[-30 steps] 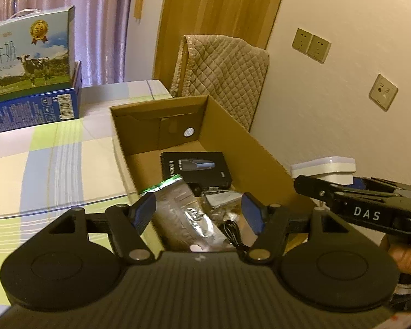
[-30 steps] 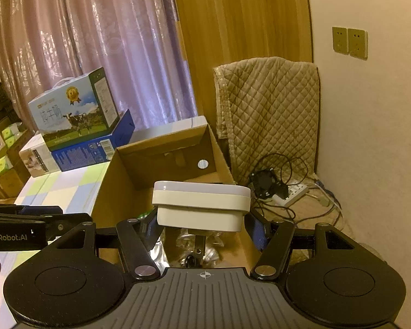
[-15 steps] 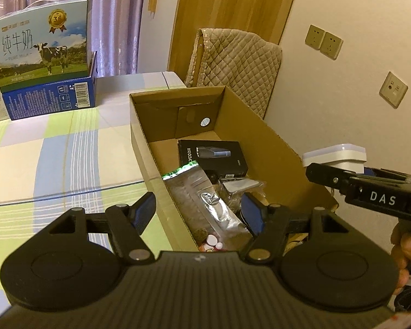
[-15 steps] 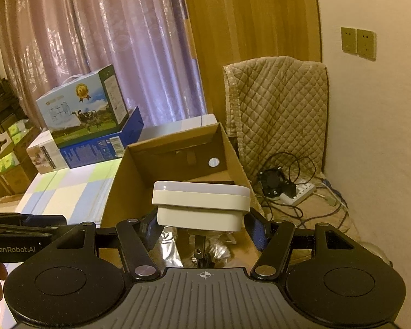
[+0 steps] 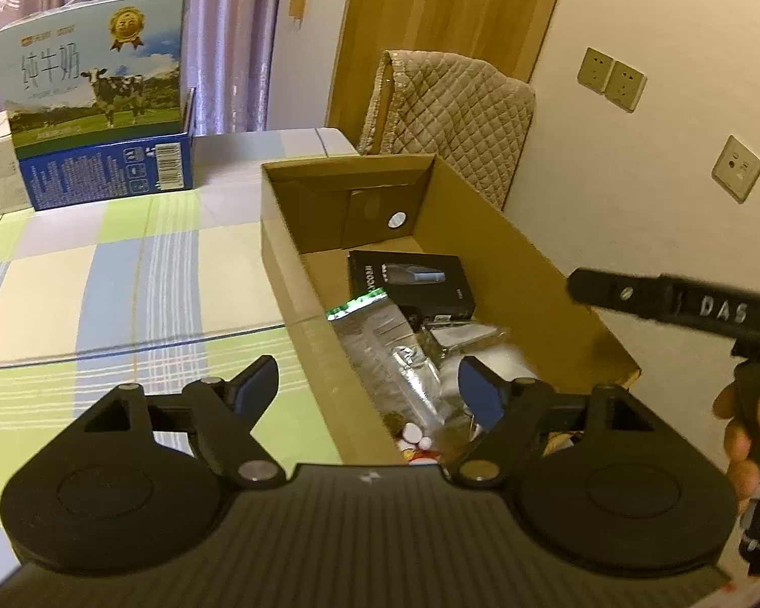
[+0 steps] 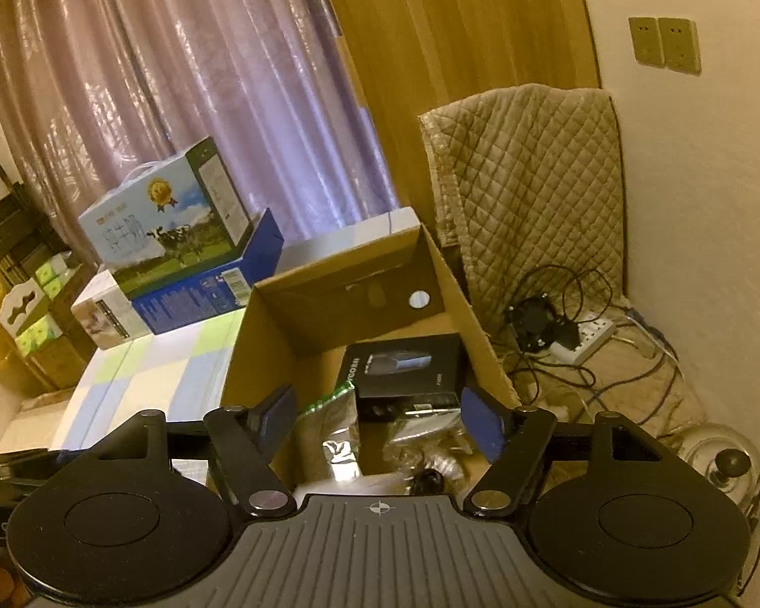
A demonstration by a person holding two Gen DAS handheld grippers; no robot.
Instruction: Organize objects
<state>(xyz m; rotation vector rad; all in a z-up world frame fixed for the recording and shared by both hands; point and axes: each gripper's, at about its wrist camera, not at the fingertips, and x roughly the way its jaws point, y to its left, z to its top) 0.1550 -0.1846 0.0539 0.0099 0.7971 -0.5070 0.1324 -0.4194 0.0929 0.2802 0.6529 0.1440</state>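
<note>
Left wrist view is showing a blurred white lidded container [image 5: 501,362] lying in the open brown cardboard box [image 5: 527,273] at the tabletop's right edge; right wrist view is only catching its edge. Right tool [image 6: 380,418] jaws have just been opening, standing apart, gripping nothing. Left tool [image 5: 370,387] jaws likewise widening, empty.

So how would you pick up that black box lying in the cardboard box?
Probably from straight above. The black box lies flat on the floor of the cardboard box, whose walls block a sideways reach. Put the fingers across its two long edges, the narrower span, near the middle.
</note>
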